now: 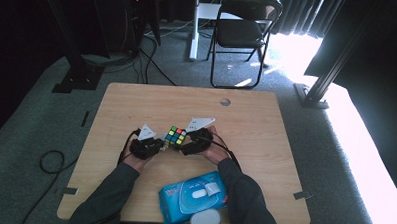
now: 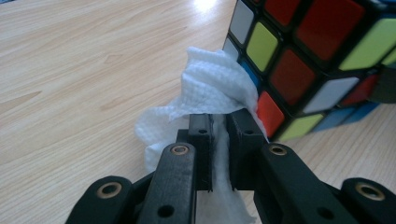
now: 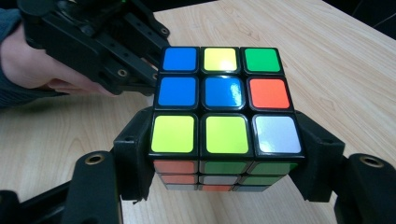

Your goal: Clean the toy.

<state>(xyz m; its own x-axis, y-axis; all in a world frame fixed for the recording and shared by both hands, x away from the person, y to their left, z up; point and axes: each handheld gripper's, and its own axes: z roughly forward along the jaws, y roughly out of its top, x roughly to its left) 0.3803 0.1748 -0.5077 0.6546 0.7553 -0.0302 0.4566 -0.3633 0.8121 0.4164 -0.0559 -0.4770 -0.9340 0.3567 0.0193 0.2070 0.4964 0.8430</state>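
A person sits at a light wooden table [image 1: 136, 105], holding a two-jaw gripper in each hand. Near the table's centre, the right gripper [image 3: 224, 154] clamps a scrambled Rubik's cube [image 3: 223, 100] between its jaws, one jaw on each side of the cube's near layer, which sits on or just above the wood. From the cube's 9 o'clock in the high view, the left gripper [image 2: 219, 135] has its jaws nearly closed on a crumpled white wet wipe [image 2: 210, 93], pressing it against a lower side of the cube. A blue wipes packet [image 1: 193, 198] lies at the table's 6 o'clock edge, between the forearms. The risk, as I judge it: a hard rub could twist a cube layer or push the cube out of the right jaws, and the thinly pinched wipe could slip free.
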